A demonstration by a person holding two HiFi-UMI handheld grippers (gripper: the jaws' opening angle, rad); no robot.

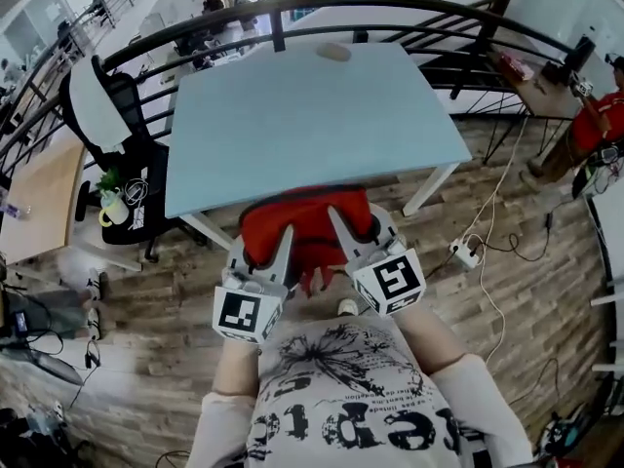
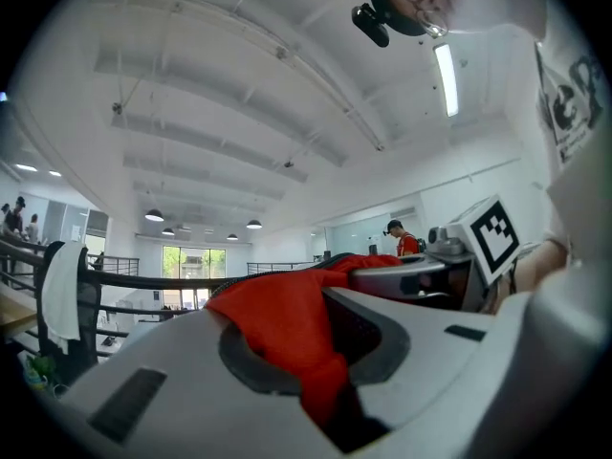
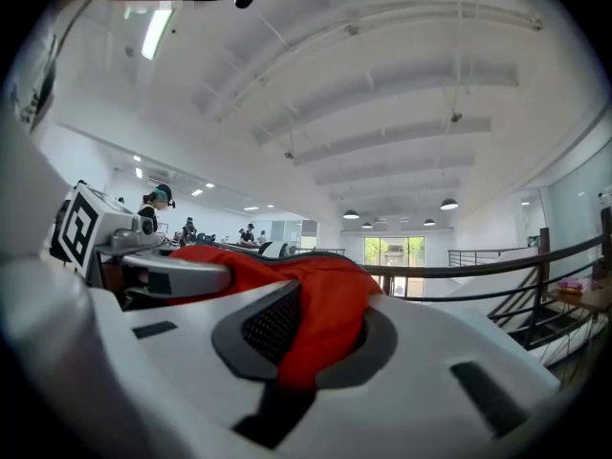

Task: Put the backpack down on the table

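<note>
Head view: the red backpack point(image 1: 304, 224) hangs in the air just in front of the person's chest, carried between the two tools. It sits at the near edge of the pale blue tabletop point(image 1: 312, 115), above the wooden floor point(image 1: 156, 330), and I cannot tell whether its far side touches that edge. The left tongs point(image 1: 261, 247) grip its left side and the right tongs point(image 1: 361, 230) grip its right side, both pointing level toward the far side of the room.

In the left gripper view, the left tongs point(image 2: 306, 347) stand narrow, pinched on a fold of the backpack's point(image 2: 282, 318) red cloth, which bunches up over the pads. The right gripper view shows the same: the right tongs point(image 3: 306, 342) are nearly together with red fabric of the backpack point(image 3: 325, 290) clamped between them, next to a patch of black mesh.

The tabletop is bare apart from a small flat object point(image 1: 333, 53) near its far edge. A black railing point(image 1: 390, 8) curves round behind it. To the left stands an office chair point(image 1: 117, 115) with a white cloth over its back. On the floor to the right lies a white power strip point(image 1: 464, 253) with its cable.
</note>
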